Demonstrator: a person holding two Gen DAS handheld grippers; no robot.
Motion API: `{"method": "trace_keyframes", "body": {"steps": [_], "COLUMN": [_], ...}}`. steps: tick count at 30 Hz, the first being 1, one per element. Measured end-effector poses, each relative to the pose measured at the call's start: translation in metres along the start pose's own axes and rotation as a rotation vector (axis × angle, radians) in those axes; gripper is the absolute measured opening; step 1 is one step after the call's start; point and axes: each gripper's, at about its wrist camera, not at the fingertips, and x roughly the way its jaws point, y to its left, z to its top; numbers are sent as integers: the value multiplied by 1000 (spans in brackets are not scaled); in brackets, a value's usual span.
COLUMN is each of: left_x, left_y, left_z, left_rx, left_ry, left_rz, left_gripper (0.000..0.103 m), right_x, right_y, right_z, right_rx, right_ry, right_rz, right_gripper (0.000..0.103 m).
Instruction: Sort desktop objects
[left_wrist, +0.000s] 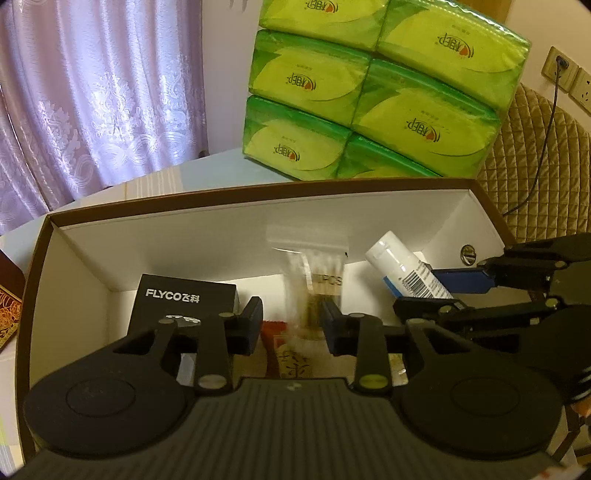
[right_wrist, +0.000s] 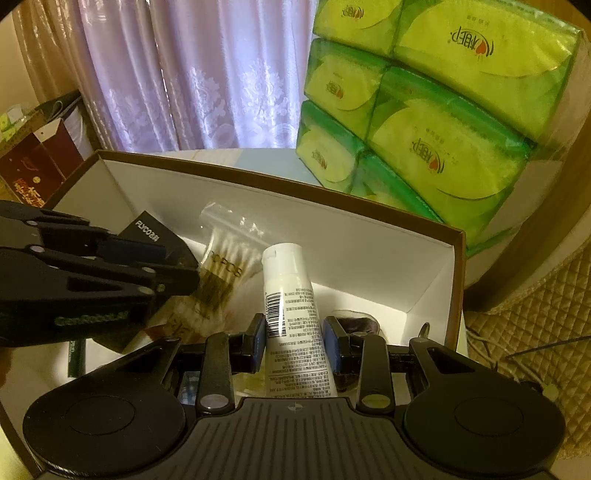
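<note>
- White-lined box (left_wrist: 92, 258) with a brown rim sits on the table (left_wrist: 155, 177), and both grippers hang over its near side.
- Right gripper (right_wrist: 294, 341) has its jaws apart, one on each side of a white tube (right_wrist: 291, 306); the pads look just clear of it, though I cannot tell for sure whether they touch.
- That tube lies tilted in the box, cap toward the far wall, barcode facing up.
- Left gripper (left_wrist: 291, 325) also has its jaws apart, holding nothing, above the middle of the box.
- Just beyond its pads, a clear bag of cotton swabs (left_wrist: 314, 273) leans against the far wall, between the tube and a black FLYCO box (left_wrist: 184, 299).
- FLYCO box sits at the left of the box interior, near the left pad.
- A red and cream packet (left_wrist: 284, 350) lies on the box floor under the left gripper's jaws.
- Right wrist view picks up a dark rounded item (right_wrist: 358, 321) in the right corner of the box; too dim to name.
- Behind the box, a stack of green tissue packs (left_wrist: 369, 92) stands on the far table.
- Lilac curtain (left_wrist: 92, 92) hangs far left.
</note>
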Motion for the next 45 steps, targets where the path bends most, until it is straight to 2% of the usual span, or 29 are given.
{"method": "trace_keyframes", "body": {"steps": [11,16,18,20,21,22,26,30,40,45], "left_x": [-7,-13,-17,-22,-25,-28,-42,-57,-106,-136], "left_y": [11,16,19,22,24,25,28,26,11,1], "left_z": [-7,-9,-9,-10,-11,-12,-17,-23,-45,-61], "left_rx": [-14,-20,-25,-31,-35,-39,-41,-36,-22,-20], "left_ry": [12,6,5,2,0,-1,-12,-29,-91,-115], "left_rz": [13,36,49,57,61,63,75,90,145,179], "left_gripper": [35,46,48,55,60,64,72,75,86,87], "right_x": [8,3,-3,-11,-16,-20,-35,-51,-90,-115], "right_y": [3,5,4,5,6,7,11,19,32,37], "right_z": [2,3,3,1,-2,-4,-13,-21,-50,-67], "right_rx": [-42,-61,-60,-63,-65,-67,-51,-39,41,107], "right_ry": [-2,-62,-82,-105,-118,-128,-146,-173,-194,-209], "right_rz": [-33,-44,-32,-20,-16,-13,-1,18,26,8], "right_gripper": [31,33,43,64,70,71,92,101,101,101]}}
